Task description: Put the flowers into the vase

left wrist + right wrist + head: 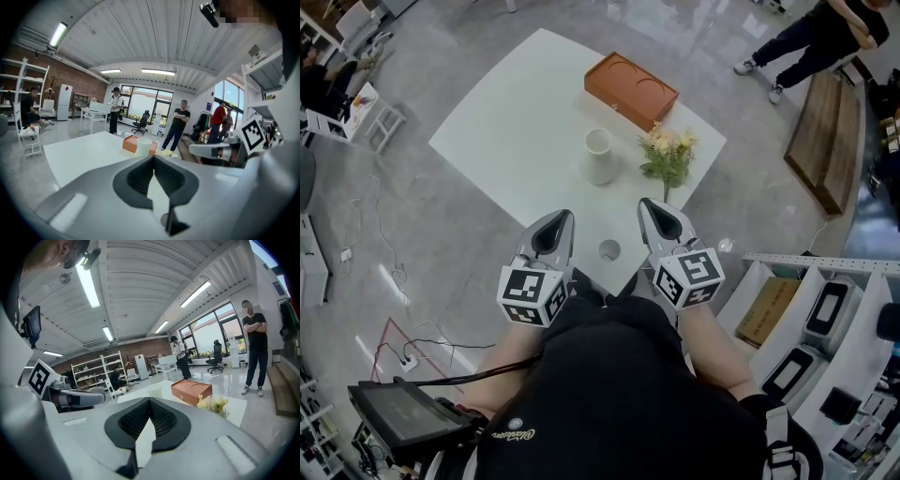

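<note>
Worktop [516, 122] with one white vase [599, 155], one bunch of flowers [667, 155], one orange box [630, 89], my left gripper [560, 220] and right gripper [649, 208] both clenched, empty

Orange box [630, 89] on white table [516, 122]

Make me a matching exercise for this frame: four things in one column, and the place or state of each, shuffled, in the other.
Things:
1. vase
2. flowers
3. orange box
4. right hand-held gripper

Place or state:
A. lying on their side just beside the vase
B. jaws shut, holding nothing
C. at the far edge of the table
D. standing upright, no flowers in it

Pairs: 1-D; 2-A; 3-C; 4-B
</note>
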The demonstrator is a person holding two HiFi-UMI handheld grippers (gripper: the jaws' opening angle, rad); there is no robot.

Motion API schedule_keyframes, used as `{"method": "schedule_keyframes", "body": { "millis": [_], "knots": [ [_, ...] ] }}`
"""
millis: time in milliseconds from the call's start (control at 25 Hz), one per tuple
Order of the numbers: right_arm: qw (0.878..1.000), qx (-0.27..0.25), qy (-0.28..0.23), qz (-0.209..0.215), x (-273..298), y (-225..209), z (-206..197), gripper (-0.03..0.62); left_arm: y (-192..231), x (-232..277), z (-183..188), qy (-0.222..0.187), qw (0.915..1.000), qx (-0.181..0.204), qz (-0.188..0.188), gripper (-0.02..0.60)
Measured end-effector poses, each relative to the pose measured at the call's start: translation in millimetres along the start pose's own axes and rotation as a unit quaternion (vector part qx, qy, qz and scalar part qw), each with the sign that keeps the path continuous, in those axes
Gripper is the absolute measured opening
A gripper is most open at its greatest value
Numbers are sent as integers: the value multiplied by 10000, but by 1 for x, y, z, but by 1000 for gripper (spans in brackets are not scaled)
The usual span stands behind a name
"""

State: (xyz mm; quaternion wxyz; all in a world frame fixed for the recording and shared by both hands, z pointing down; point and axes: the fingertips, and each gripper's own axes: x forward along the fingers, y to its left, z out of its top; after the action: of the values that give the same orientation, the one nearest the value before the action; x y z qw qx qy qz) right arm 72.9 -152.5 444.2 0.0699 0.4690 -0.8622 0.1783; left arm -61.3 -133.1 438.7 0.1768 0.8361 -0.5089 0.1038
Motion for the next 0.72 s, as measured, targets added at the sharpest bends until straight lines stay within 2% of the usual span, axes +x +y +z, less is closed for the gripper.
{"method": "schedule_keyframes", "body": {
  "millis": [440,560,720],
  "knots": [
    [9986,121,511,-30,33,-9,-26,0,7,23,-10,273,9995,-75,-106,8],
    [9976,155,636,-243,38,-27,-32,0,8,32,-10,325,9994,-66,-138,8],
    [9917,100,1034,-751,38,-69,-55,0,6,44,-15,454,9987,-87,-214,8]
  ]
}}
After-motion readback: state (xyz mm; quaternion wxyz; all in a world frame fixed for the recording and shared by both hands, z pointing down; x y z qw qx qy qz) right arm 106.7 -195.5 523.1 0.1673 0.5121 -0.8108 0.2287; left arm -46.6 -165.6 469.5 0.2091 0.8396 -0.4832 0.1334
